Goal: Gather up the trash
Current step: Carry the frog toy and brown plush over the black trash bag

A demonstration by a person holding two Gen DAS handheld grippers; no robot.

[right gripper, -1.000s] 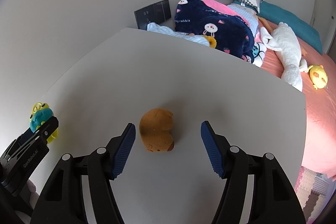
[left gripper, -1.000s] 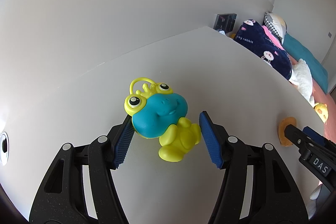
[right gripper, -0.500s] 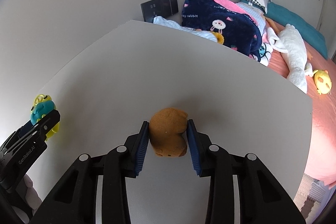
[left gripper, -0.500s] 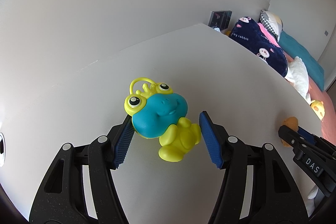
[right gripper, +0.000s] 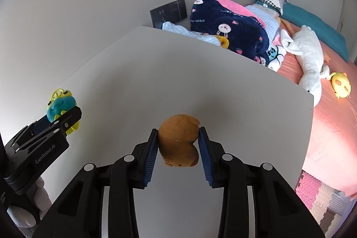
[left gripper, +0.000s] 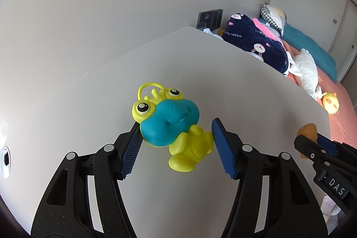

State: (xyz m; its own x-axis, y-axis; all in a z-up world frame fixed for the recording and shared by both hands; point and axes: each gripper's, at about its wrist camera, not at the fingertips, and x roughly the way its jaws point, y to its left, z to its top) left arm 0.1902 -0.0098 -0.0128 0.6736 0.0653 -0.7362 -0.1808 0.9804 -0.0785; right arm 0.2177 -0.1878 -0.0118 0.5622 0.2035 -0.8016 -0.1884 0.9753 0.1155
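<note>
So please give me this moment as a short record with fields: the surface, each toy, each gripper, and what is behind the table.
surface: white table
left gripper: wide around the frog toy; left pad at its blue head, right pad close to its yellow body, contact unclear
frog toy: blue and yellow, appears to lie on the table
right gripper: shut on the brown plush toy, both pads pressing its sides
background: bed with navy rabbit blanket, white plush, small yellow toy
</note>
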